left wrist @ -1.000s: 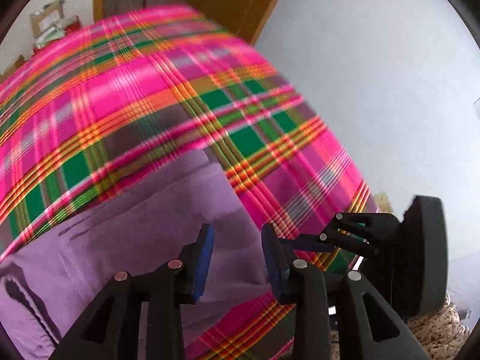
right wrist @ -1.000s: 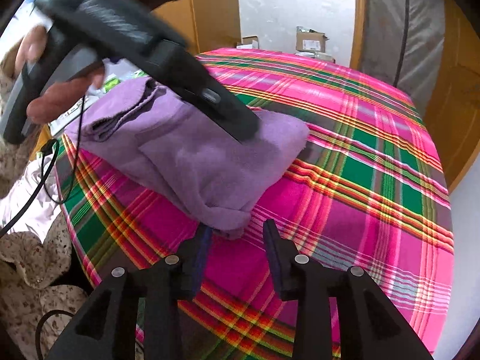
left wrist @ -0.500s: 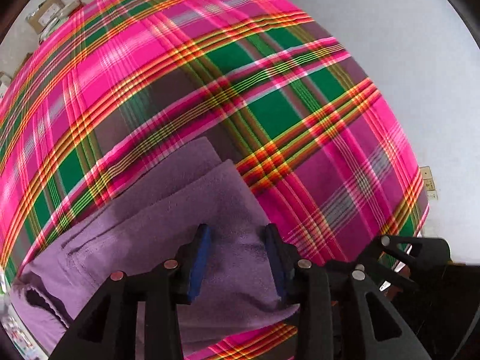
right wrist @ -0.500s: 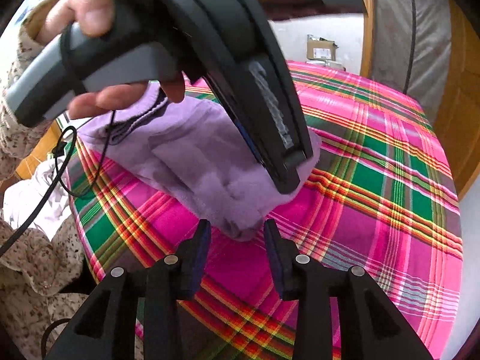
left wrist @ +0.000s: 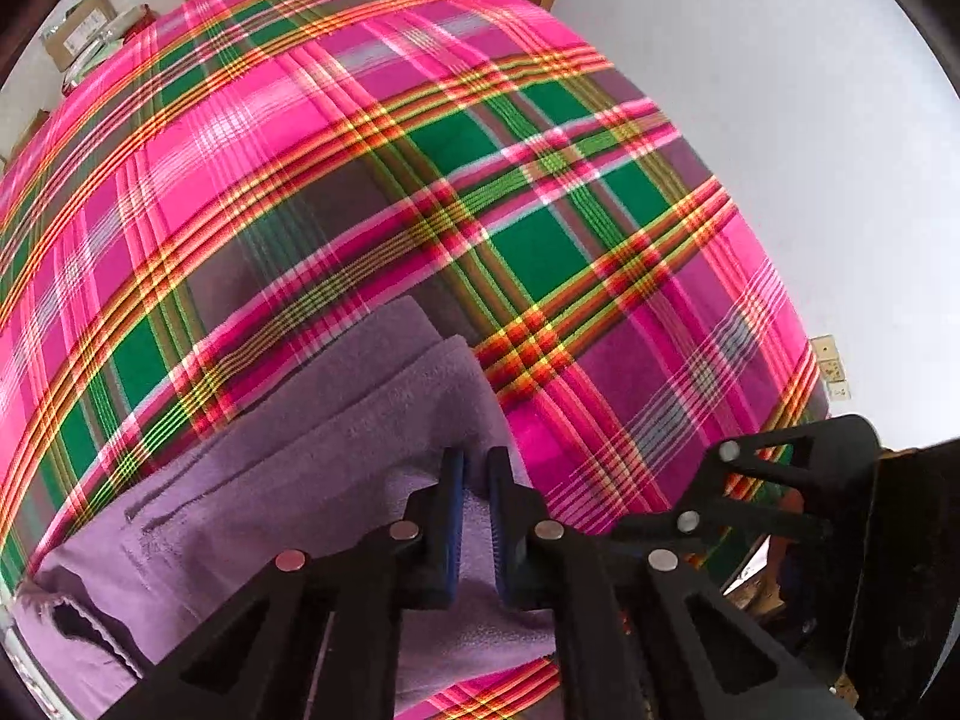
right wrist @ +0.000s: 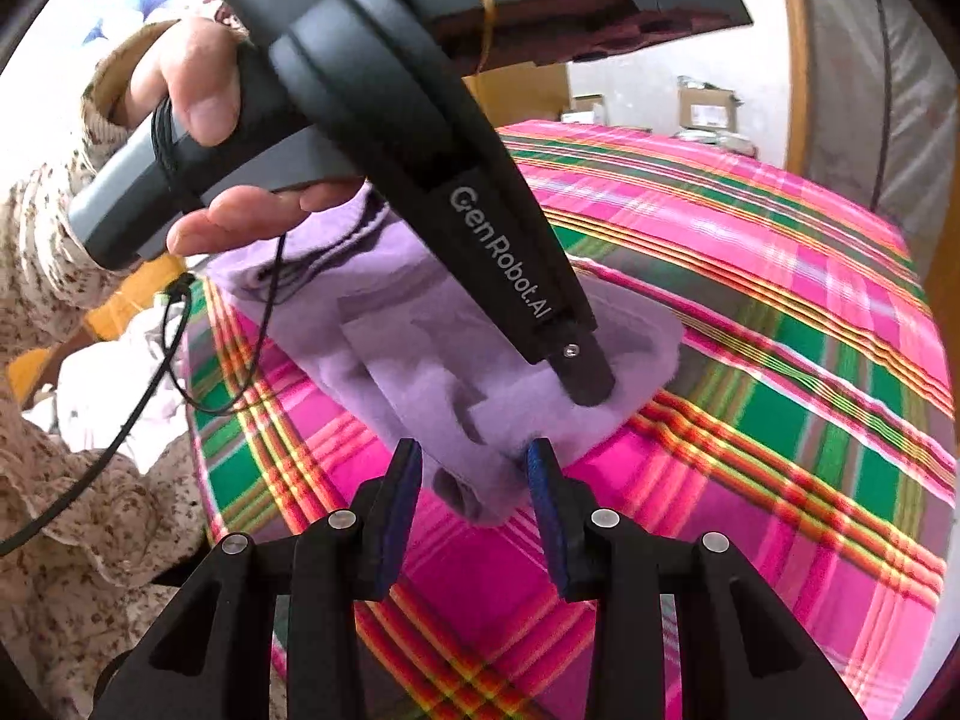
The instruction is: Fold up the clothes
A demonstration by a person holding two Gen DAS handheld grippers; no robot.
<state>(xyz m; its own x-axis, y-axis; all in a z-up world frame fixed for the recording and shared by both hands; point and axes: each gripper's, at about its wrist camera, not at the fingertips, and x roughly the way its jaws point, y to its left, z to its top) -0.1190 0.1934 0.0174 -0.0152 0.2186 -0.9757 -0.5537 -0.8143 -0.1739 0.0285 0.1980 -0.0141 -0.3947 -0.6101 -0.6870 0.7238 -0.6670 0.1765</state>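
Note:
A folded purple garment (left wrist: 288,480) (right wrist: 408,336) lies near the corner of a bed covered with a pink and green plaid blanket (left wrist: 420,180) (right wrist: 750,360). My left gripper (left wrist: 474,480) is shut on a pinch of the garment's top layer by its right edge. In the right wrist view the same left gripper (right wrist: 585,381) comes down from above onto the garment's far corner, held by a hand (right wrist: 210,102). My right gripper (right wrist: 474,471) is open, its fingers either side of the garment's near corner. I cannot tell whether they touch it.
The bed's edge runs close to the garment on the left, with white and floral cloth (right wrist: 102,396) and a black cable (right wrist: 150,384) beyond it. Cardboard boxes (right wrist: 702,108) and a wooden door frame (right wrist: 795,60) stand behind the bed. A white wall (left wrist: 780,120) borders its right side.
My left gripper came down onto the garment and shut on its fabric. My right gripper moved forward so the near corner now lies between its open fingers.

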